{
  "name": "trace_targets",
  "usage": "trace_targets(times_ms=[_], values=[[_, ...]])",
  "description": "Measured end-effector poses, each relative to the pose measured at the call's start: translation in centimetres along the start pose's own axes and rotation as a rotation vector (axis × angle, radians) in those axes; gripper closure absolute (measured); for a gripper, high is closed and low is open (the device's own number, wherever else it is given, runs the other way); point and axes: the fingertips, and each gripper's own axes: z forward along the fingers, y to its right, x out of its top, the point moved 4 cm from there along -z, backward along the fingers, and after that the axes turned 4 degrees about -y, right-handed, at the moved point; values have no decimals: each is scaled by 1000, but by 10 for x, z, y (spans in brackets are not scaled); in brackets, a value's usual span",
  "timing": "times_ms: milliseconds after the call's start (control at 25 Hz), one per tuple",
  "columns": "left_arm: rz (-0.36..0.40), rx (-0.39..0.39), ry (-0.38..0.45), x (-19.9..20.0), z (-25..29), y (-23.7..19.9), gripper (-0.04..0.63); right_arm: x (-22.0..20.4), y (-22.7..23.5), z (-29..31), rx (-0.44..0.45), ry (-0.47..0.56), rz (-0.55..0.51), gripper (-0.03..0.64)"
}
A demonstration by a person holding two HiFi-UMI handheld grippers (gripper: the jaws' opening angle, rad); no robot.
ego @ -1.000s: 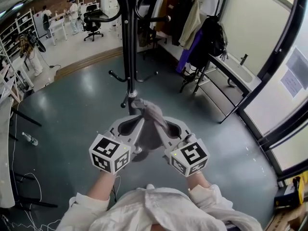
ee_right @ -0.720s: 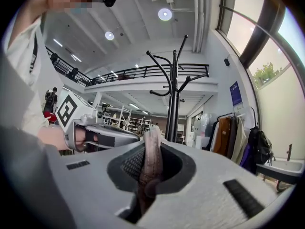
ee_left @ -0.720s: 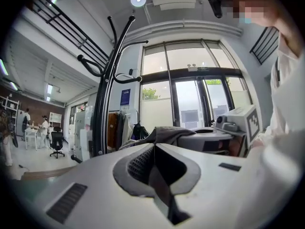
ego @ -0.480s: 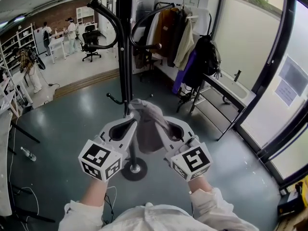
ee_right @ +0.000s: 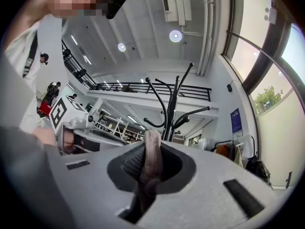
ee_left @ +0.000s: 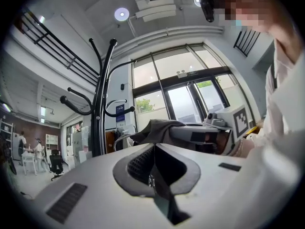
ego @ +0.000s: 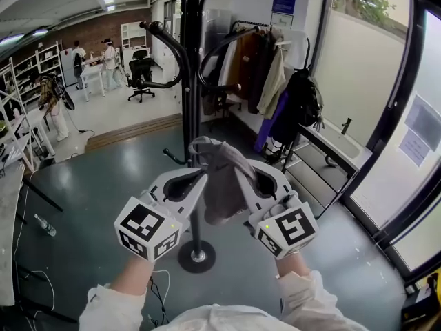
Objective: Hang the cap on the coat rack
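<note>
The cap sits between the left tool and the right tool, just before the coat rack.

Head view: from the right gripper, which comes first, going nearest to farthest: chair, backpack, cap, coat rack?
1. Cap, held in the right gripper.
2. Coat rack, just ahead.
3. Backpack, hanging on the right.
4. Chair, far back left.

The grey floor is bordered on the right by tall windows. A garment rail is loaded with coats. An office chair and brick wall are located behind.
</note>
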Motion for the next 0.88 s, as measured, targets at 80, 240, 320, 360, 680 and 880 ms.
trace_targets(times_ms=[80,240,320,360,680,880], values=[[15,-1,2,4,1,1,578,7,2,3,-9,20,15,603],[5,0,25,13,4,-3,578,19,7,6,-18,52,15,603],[3,-7,29,18,7,-5,578,24,10,10,-13,57,-6,603],[4,-10,34,21,8,-6,578,27,13,12,-13,60,-11,603],[35,-7,65,39,18,-13,578,45,31,17,-26,100,-57,603],[37,3,112,53,22,-24,578,59,39,23,-35,130,-90,603]])
